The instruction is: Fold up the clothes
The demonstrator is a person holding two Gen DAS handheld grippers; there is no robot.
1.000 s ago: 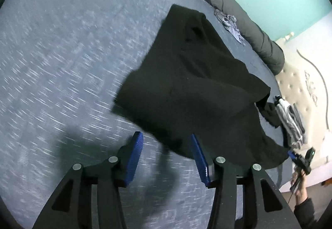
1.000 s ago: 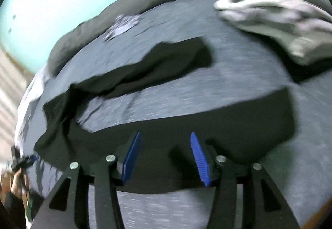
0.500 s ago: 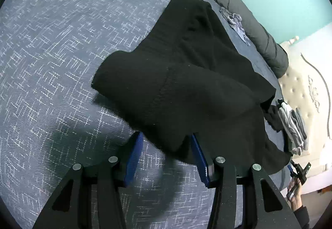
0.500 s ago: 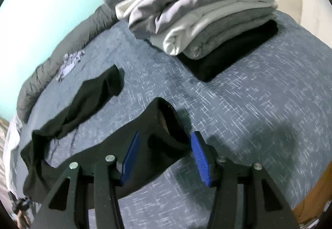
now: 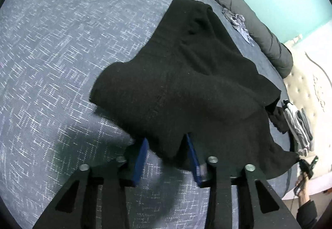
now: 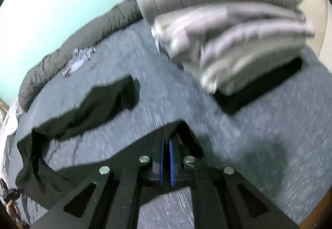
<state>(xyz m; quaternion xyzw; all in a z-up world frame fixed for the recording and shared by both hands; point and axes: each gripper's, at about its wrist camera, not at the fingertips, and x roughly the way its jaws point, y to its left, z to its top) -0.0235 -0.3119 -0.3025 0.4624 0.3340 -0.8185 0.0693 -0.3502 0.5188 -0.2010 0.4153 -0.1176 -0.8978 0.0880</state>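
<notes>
Item: black garment (image 5: pixel 186 88), spread on the bed (image 5: pixel 51 46), both corners taken.
Your right gripper (image 6: pixel 165 158) has just clamped a corner. Your left gripper (image 5: pixel 166 152) has been closing, cloth between its jaws; whether its pads (image 5: pixel 141 154) bite yet, you cannot tell. Risk: lift now and a thin pinch slips, dropping that edge. The right view is blurred; the folded stack (image 6: pixel 228 38) shows only roughly.

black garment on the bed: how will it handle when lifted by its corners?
Likely floppy: the black garment already drapes in soft folds over the bedspread. Probably sags in the middle, since the right gripper pinches only a thin edge. It may slip from the left gripper, whose jaws have been closing around a loose corner.
</notes>
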